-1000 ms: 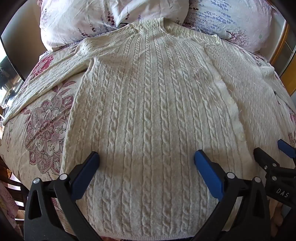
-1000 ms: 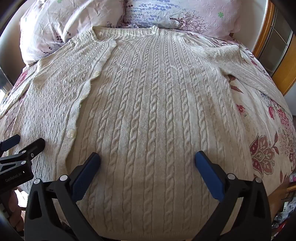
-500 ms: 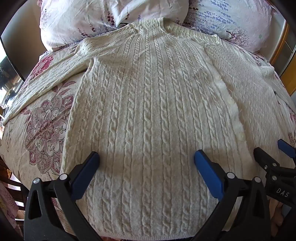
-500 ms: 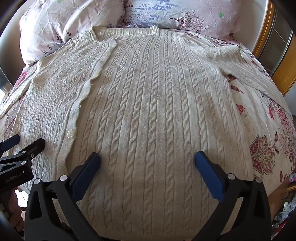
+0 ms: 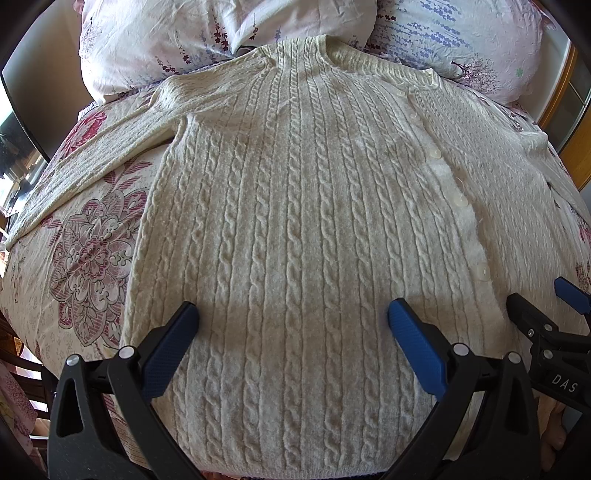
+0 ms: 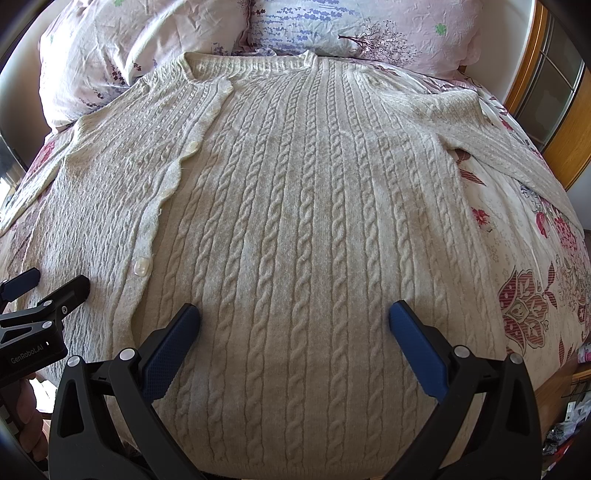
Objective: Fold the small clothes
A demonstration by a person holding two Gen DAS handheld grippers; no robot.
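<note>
Left wrist view: the left gripper (image 5: 291, 343), jaws spread wide and holding nothing, hovers over the hem of a cream cable-knit buttoned cardigan (image 5: 295, 206) lying flat ahead on a floral bedspread (image 5: 85, 258).

Right wrist view: the right gripper (image 6: 293, 345), equally spread, hovers above the cardigan's (image 6: 314, 206) hem, with pink floral pillows (image 6: 354, 26) beyond its collar.

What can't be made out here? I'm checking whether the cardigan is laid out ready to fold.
- Cardigan hem: cut off at the bottom edge and behind the open left gripper and open right gripper, both views.
- Left sleeve cuff: runs out of the left wrist view.
- Right sleeve cuff: runs off the right wrist view's edge.
</note>
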